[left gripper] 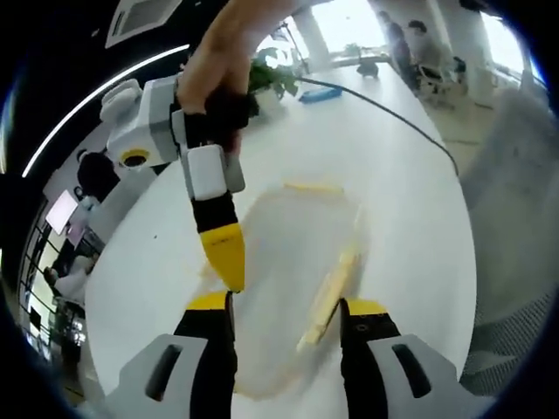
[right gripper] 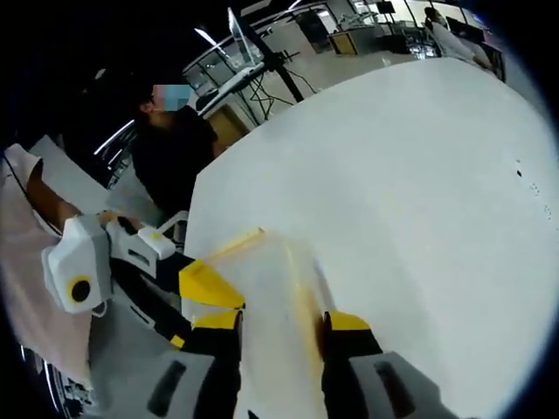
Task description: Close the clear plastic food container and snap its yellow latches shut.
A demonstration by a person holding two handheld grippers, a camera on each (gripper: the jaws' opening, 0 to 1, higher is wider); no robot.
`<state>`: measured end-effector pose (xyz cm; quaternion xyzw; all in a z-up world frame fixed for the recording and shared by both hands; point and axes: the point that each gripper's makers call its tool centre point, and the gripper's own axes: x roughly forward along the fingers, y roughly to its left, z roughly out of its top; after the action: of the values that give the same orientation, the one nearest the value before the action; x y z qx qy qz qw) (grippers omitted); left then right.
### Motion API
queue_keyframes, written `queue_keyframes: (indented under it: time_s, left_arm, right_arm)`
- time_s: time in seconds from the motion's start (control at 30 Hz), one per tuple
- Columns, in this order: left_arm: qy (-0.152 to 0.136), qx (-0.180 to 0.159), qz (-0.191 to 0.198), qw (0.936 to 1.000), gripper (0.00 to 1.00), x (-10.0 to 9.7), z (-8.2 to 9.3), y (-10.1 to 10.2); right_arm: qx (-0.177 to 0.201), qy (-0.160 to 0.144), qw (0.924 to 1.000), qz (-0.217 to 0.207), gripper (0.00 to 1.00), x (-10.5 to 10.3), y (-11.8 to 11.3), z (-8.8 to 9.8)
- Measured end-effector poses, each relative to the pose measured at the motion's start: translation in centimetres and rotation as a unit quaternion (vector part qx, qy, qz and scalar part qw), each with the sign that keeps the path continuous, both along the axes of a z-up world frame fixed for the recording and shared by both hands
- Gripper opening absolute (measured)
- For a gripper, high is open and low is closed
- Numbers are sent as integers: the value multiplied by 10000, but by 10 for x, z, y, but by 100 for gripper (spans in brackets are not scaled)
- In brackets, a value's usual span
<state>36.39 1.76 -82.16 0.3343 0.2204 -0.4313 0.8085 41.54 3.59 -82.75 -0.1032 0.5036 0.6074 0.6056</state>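
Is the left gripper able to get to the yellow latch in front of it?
Probably yes. The left gripper is open over the clear container, and the yellow latch lies between its jaws with nothing covering it. The right gripper stays off to one side.

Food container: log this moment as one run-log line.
stage: closing | clear container on white table | left hand-held gripper open, straddling it | right hand-held gripper open at container | yellow latch visible

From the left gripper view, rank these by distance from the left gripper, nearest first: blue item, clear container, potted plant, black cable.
1. Clear container: on the white table, between the left gripper's jaws.
2. Black cable: runs across the table's far right.
3. Potted plant and blue item: side by side at the far edge, too close to call.
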Motion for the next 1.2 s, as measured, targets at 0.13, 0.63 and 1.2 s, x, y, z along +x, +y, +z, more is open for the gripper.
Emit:
queue_keyframes:
  time_s: [0.13,0.63,1.2]
  left_arm:
    - [6,86,-15,10000,44,1,-1,-1]
    - [-65,311,-34,9995,46,4,-2,0]
    - [-3,-53,-115,9999,55,3,13,9]
  right_arm:
    - [121,-267,9995,-103,35,1,-1,2]
    - [202,-1299,9889,-689,39,8,-5,8]
    - [511,-2122,9524,-2129,55,18,-24,49]
